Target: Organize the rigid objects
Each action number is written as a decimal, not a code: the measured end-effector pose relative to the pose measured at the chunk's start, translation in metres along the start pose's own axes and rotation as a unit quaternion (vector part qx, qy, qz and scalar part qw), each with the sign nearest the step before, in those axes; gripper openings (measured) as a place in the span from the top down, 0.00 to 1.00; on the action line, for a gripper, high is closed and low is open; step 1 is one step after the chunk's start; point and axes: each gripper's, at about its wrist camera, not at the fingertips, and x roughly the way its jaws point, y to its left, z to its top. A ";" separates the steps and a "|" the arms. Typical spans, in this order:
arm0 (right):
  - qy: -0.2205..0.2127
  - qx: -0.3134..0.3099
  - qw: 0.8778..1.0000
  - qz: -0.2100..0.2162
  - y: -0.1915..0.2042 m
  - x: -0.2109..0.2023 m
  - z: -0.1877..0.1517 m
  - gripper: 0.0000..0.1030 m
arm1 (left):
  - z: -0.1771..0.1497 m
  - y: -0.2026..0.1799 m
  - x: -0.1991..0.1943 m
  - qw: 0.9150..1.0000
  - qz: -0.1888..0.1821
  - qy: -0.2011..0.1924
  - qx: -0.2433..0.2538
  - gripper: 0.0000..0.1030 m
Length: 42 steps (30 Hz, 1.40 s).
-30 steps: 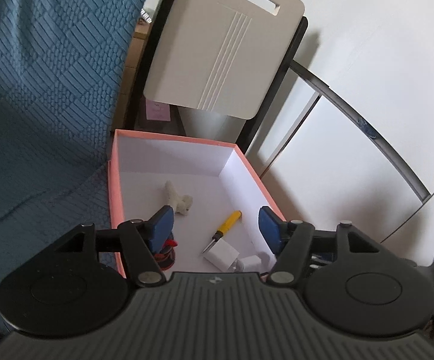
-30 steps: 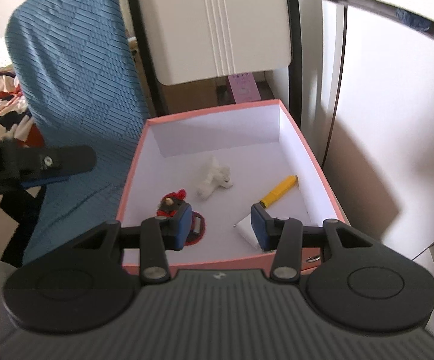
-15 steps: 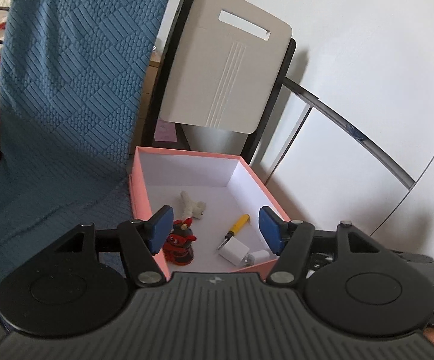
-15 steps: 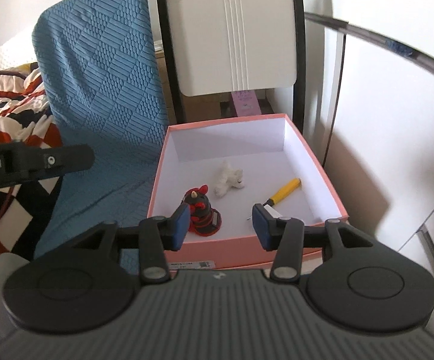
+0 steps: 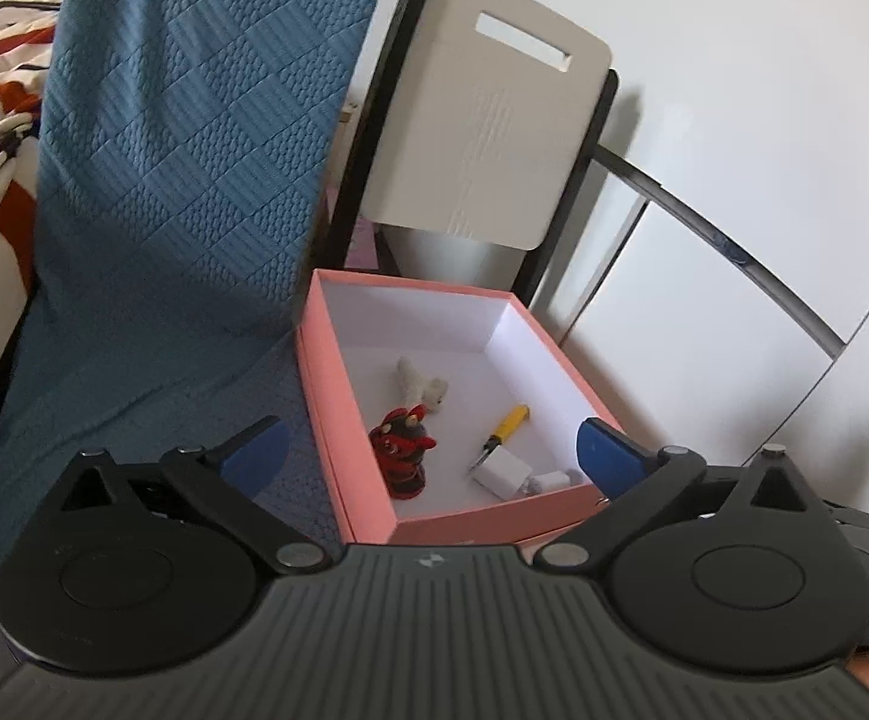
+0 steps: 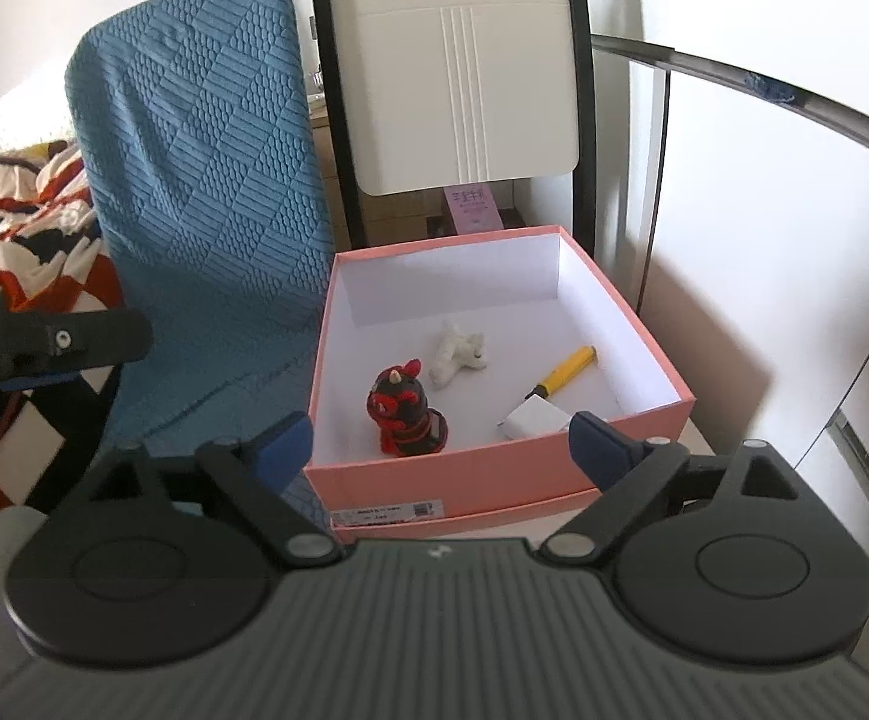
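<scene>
A pink box [image 5: 368, 480] [image 6: 494, 480] with a white inside stands open in both views. Inside it stand a red and black figurine [image 5: 401, 453] [image 6: 401, 414], a white toy animal [image 5: 422, 384] [image 6: 455, 354], a yellow-handled tool [image 5: 506, 426] [image 6: 566, 378] and a white charger block [image 5: 503, 471] [image 6: 533, 417]. My left gripper [image 5: 431, 450] hangs before the box's near edge, its jaws opening wide with nothing held. My right gripper [image 6: 440, 441] is also back from the box, jaws opening and empty.
A chair draped in blue quilted cloth [image 5: 182, 150] [image 6: 206, 180] stands left of the box. Behind it is a white chair back [image 5: 482, 114] [image 6: 464, 72] in a black frame. A patterned blanket [image 6: 20, 228] lies far left; white wall panels [image 6: 764, 240] are on the right.
Both grippers have drawn back from the box, so more of the room shows. Both pairs of jaws have spread much wider. The objects in the box have not moved.
</scene>
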 end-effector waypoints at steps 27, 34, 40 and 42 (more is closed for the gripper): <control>0.012 -0.001 1.000 0.001 0.004 0.003 -0.008 0.09 | -0.019 0.011 0.018 0.998 0.066 0.019 0.005 0.00; 0.021 0.000 1.000 0.003 0.007 0.011 -0.013 0.09 | -0.024 0.007 0.019 0.997 0.063 0.028 0.023 0.00; 0.027 0.002 1.000 0.002 0.009 0.016 -0.014 0.09 | -0.025 0.007 0.020 0.997 0.064 0.032 0.023 0.00; 0.024 0.001 1.000 0.001 0.010 0.016 -0.013 0.09 | -0.024 0.008 0.020 0.997 0.062 0.033 0.021 0.00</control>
